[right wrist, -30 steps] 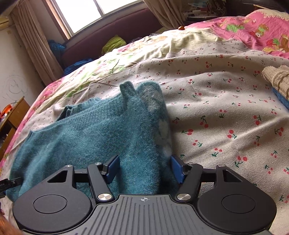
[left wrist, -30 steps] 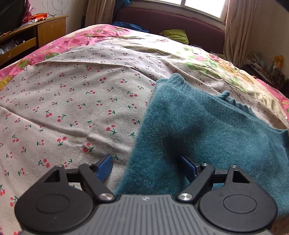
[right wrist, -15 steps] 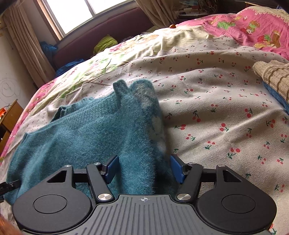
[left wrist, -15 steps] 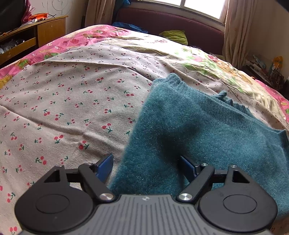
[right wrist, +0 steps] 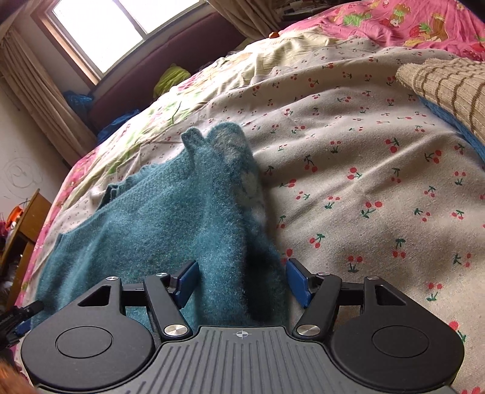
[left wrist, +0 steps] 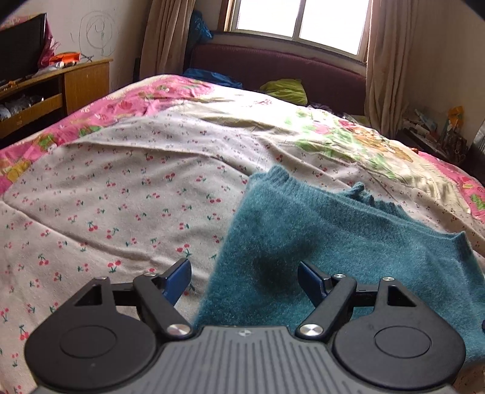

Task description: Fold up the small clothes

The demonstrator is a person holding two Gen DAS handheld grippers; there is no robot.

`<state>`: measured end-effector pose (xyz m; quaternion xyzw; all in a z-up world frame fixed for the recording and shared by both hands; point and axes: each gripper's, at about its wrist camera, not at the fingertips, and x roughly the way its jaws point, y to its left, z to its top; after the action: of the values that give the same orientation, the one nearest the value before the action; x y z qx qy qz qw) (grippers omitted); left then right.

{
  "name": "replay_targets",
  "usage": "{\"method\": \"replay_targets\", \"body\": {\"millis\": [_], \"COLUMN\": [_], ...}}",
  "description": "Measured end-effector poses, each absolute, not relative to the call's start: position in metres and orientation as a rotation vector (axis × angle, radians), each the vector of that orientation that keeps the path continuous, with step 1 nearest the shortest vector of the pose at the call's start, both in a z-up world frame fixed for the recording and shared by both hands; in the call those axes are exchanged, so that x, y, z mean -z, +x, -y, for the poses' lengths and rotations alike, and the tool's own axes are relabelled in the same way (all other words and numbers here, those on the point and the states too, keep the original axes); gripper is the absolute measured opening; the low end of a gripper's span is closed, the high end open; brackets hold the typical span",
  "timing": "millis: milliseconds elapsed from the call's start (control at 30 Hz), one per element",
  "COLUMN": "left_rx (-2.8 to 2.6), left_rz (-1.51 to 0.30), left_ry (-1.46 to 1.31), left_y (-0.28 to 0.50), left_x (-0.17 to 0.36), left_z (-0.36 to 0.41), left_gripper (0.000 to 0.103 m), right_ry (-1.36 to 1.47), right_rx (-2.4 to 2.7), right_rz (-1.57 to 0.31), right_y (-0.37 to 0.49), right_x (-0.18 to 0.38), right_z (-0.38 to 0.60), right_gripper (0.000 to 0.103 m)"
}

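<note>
Holding my left gripper [left wrist: 244, 277] and right gripper [right wrist: 241, 280] spread over the teal sweater's [right wrist: 169, 218] near edge on the bed [left wrist: 127, 194], each straddling a side, likely so I am pinching both corners together

Daylight pours from the window [left wrist: 298, 25] ahead of the grippers — blown out white. Soft shadows fall on the teal sweater [left wrist: 318, 242] beneath the fingers; fisheye bends the edges.
</note>
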<state>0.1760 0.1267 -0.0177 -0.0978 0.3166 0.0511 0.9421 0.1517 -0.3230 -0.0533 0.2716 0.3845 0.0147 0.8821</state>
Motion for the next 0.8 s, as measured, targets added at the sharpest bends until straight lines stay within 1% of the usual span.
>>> {"method": "replay_targets", "body": {"millis": [100,233,367,567,800], "left_rx": [-0.077,-0.011,0.074,0.144,0.136], "left_rz": [-0.571,-0.57,-0.619,-0.694,-0.699], "left_ry": [-0.172,-0.14,-0.053,0.003,0.05], "left_y": [0.172,0.184,0.2,0.221,0.231], "left_x": [-0.002,-0.007,0.012,0.04,0.046], "left_z": [-0.118,-0.092,-0.05,-0.002,0.02], "left_gripper": [0.087,0.087,0.087,0.087,0.087], "right_ry": [0.651,0.735,0.729,0.786,0.84], "right_rx": [-0.037,-0.061,-0.109,-0.187,-0.263], "right_rz": [-0.791,-0.779,-0.773,-0.756,-0.734], "right_y": [0.147,0.158,0.174,0.203,0.206], "right_x": [0.06,0.072,0.076,0.09,0.094], "right_z": [0.334,0.343,0.345,0.345,0.345], "right_gripper": [0.064,0.065,0.067,0.067,0.066]}}
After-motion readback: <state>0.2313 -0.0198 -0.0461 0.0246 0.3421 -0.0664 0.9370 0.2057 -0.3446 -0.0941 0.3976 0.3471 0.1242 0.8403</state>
